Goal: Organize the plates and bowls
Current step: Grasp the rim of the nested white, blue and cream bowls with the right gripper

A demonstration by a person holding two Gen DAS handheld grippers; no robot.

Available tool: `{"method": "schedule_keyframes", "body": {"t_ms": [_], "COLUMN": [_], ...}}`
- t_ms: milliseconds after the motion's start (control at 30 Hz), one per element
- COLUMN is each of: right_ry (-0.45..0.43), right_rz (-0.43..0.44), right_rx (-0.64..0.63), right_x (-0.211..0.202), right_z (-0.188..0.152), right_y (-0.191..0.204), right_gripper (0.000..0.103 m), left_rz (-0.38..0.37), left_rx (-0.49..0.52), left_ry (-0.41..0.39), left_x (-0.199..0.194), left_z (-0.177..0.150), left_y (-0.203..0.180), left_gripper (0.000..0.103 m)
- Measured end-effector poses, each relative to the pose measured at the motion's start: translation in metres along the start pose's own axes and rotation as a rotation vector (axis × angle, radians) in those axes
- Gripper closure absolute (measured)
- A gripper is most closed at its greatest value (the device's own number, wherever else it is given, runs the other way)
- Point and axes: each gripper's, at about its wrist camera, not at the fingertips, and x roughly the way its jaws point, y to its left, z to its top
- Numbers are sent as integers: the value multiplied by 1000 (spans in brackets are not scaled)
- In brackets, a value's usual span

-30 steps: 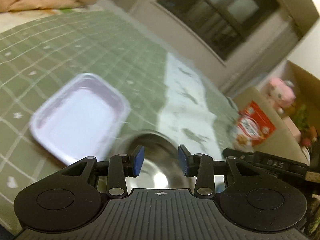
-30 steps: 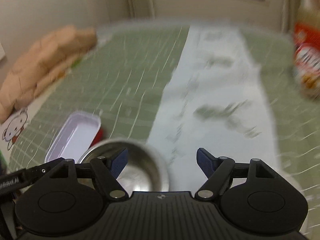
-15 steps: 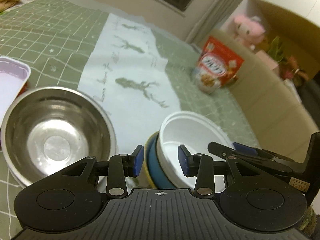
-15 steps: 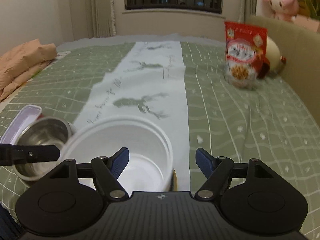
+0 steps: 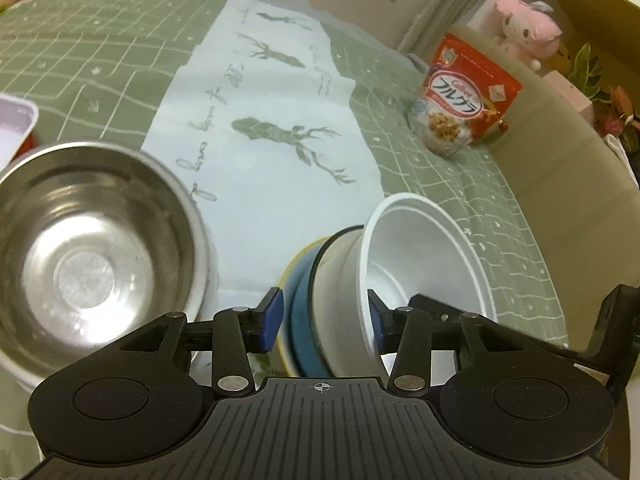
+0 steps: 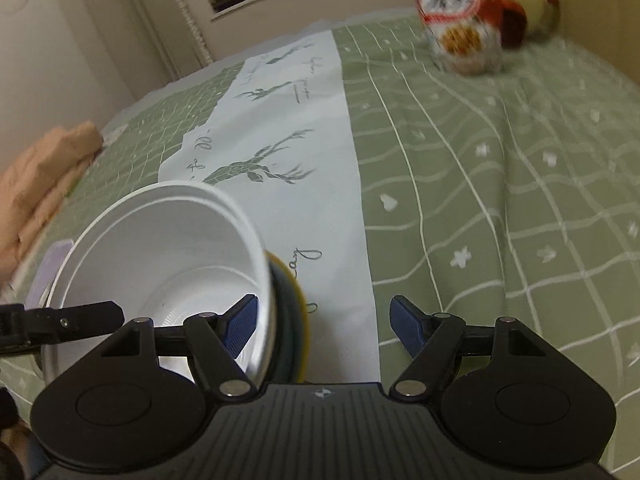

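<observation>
A white plastic bowl tilts on a stack of a grey bowl, a blue dish and a yellow-rimmed plate. My left gripper is open, its fingers either side of the stack's near edge. A steel bowl stands to the left. In the right wrist view the white bowl fills the lower left, and my right gripper is open with its left finger inside the bowl's rim and the yellow plate behind it.
A lilac rectangular tray lies at the far left. A red cereal bag stands at the back right near a beige sofa arm. A white deer-print runner crosses the green checked cloth. Folded peach fabric lies at left.
Both grippers swung right from the tray and steel bowl to the bowl stack. The white bowl now tilts on the stack, and the right gripper's finger sits inside its rim.
</observation>
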Motion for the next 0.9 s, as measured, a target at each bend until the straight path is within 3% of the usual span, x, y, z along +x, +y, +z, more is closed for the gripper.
{"method": "schedule_keyframes", "body": {"t_ms": [67,200,467,600,900], "right_ry": [16,30,79,113,107], "right_rz": [65,191,327,352,308], "right_rx": [57,108,183,170,178], "right_x": [3,12,29,28,24], "right_z": [0,-3,-16,-22,-28], "right_y": [-8,-8,-14,-8,0], "right_gripper": [30,30,30,30,30], "left_rz": [-6,34,88,106,111], "left_rx": [-14,1,99,128,133], "left_ry": [36,29,29,25,20], "left_x": [8,14,11,9,-3], "left_z": [2,4,-1,-5,-10], "left_y": [-2,-6,-24,-28,-23], "left_gripper": [53,53,56,56,61]}}
